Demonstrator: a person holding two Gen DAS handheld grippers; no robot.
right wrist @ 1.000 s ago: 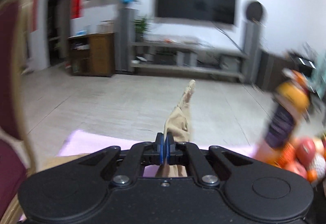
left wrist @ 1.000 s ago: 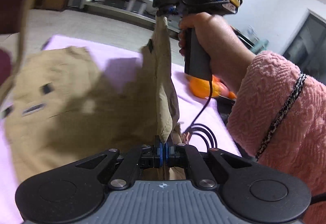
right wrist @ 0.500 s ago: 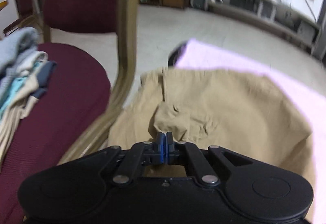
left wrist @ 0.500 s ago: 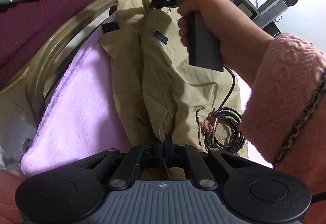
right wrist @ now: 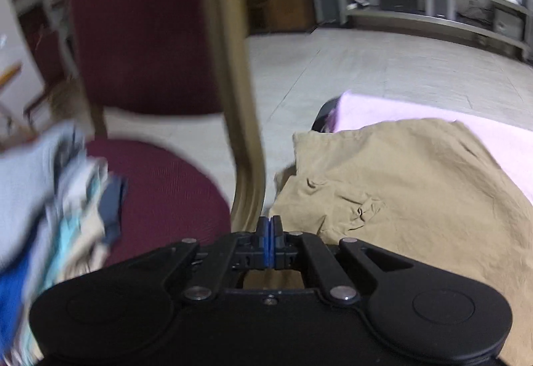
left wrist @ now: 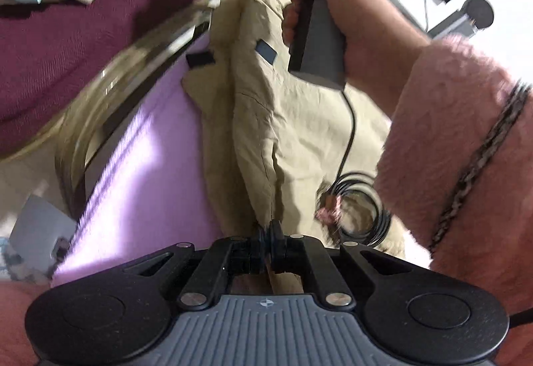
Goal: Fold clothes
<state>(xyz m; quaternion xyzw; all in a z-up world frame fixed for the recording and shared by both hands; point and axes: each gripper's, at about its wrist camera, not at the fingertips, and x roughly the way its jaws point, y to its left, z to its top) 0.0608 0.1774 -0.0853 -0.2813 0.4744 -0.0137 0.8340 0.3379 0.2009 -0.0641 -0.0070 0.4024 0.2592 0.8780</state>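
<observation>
A tan garment (left wrist: 299, 119) lies lengthwise on the lilac towel (left wrist: 143, 186), doubled along its length, with dark belt loops near its far end. At its near end my left gripper (left wrist: 269, 232) is shut on the edge of the cloth. A hand in a pink sleeve (left wrist: 466, 146) holds my right gripper at the garment's far end. In the right wrist view my right gripper (right wrist: 269, 226) has its blue pads pressed together, and the tan garment (right wrist: 399, 186) runs under them and spreads to the right.
A maroon chair seat (right wrist: 166, 186) with a gold frame (right wrist: 243, 132) stands against the table's left side, with a pile of folded clothes (right wrist: 56, 199) on it. A coiled black cable (left wrist: 363, 206) rests on the garment. Tiled floor and a TV shelf lie beyond.
Both grippers came down from holding the garment in the air and laid it along the towel. The right gripper has swung left towards the chair.
</observation>
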